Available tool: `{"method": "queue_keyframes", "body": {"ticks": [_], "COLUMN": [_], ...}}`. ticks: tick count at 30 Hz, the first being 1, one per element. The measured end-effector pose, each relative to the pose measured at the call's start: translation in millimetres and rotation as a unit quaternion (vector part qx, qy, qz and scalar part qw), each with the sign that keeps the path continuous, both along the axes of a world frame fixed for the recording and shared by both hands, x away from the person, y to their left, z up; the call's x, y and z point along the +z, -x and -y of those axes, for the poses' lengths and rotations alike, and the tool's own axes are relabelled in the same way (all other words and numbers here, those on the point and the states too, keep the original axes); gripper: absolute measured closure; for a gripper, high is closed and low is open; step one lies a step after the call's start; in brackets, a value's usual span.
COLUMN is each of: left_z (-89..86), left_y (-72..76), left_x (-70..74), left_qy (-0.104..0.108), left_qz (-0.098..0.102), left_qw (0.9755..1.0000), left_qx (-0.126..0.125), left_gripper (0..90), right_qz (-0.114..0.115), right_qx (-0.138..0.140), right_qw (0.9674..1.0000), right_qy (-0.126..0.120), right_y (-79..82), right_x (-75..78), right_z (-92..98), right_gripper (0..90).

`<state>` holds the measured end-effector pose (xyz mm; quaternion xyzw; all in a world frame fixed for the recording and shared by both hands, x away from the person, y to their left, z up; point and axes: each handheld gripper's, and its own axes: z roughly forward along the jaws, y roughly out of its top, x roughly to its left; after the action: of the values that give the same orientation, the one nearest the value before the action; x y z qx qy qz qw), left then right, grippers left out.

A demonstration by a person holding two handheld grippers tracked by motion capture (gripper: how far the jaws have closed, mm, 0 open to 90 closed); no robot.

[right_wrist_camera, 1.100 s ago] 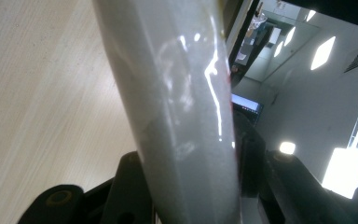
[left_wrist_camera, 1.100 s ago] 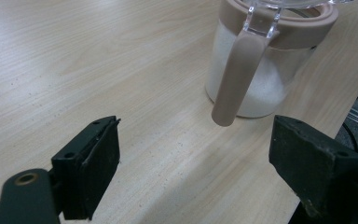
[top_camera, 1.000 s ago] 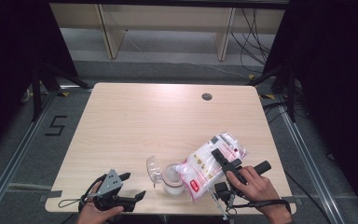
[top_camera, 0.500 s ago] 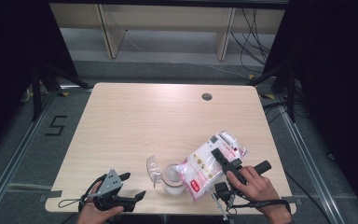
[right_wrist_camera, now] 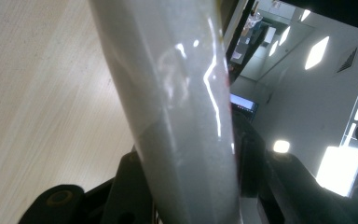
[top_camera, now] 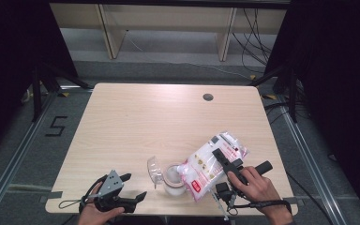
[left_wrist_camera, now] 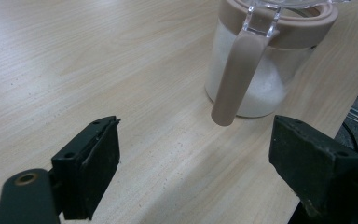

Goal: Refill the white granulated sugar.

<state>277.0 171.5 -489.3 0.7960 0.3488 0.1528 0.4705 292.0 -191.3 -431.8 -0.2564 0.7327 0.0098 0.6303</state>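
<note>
A clear jar point(top_camera: 173, 180) with a tan rim and white powder inside stands near the table's front edge, its clear lid point(top_camera: 153, 169) swung open to the left. A plastic bag point(top_camera: 211, 161) of white powder with a pink label lies tilted, its lower end over the jar's mouth. My right gripper point(top_camera: 218, 157) is shut on the bag's upper part; in the right gripper view the bag point(right_wrist_camera: 182, 93) is pinched between the jaws point(right_wrist_camera: 191, 179). My left gripper point(top_camera: 135, 185) rests open at the front left, empty. In its own view the jar point(left_wrist_camera: 256, 70) with its tan clasp point(left_wrist_camera: 235, 79) stands beyond the open gripper point(left_wrist_camera: 196, 158).
The light wooden table point(top_camera: 145, 117) has a round cable hole point(top_camera: 208, 97) at the back right. Wooden shelving point(top_camera: 168, 28) stands on the floor behind the table. Dark curtains flank both sides. A "5" mark point(top_camera: 56, 125) is on the floor at left.
</note>
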Motion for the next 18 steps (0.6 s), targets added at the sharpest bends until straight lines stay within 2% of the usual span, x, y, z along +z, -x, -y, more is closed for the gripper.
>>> {"method": "queue_keyframes", "body": {"ticks": [4,5,6,9,11,18], "left_z": [-0.4,-1.2,-1.1,-0.9,-0.9,-0.9], "left_y": [-0.7,-1.7,-1.6,-1.6,-1.5,-1.5], "left_x": [-0.2,0.1,0.0,-0.1,-0.2,-0.1], "left_qy": [-0.001,-0.007,-0.006,-0.006,-0.006,-0.006], "left_qz": [0.001,0.007,0.006,0.006,0.005,0.006], "left_qw": [1.0,0.9999,0.9999,0.9999,0.9999,0.9999], "left_qx": [-0.003,-0.01,-0.009,-0.01,-0.009,-0.009], "left_gripper": [16.0,16.0,16.0,16.0,16.0,16.0], "right_qz": [-0.007,-0.007,-0.004,0.0,-0.001,0.0], "right_qx": [-0.006,-0.006,-0.002,0.0,-0.002,0.002], "right_qw": [1.0,1.0,1.0,1.0,1.0,1.0], "right_qy": [0.002,0.003,0.009,0.002,0.007,0.003], "right_y": [-0.4,-0.8,-0.9,-0.8,-0.8,-1.6], "right_x": [-0.2,-0.4,0.8,0.6,1.2,0.6], "right_z": [-0.1,-0.2,-0.6,-0.6,-0.9,-0.2], "right_gripper": [67.5,67.5,67.6,67.6,67.6,67.5]}}
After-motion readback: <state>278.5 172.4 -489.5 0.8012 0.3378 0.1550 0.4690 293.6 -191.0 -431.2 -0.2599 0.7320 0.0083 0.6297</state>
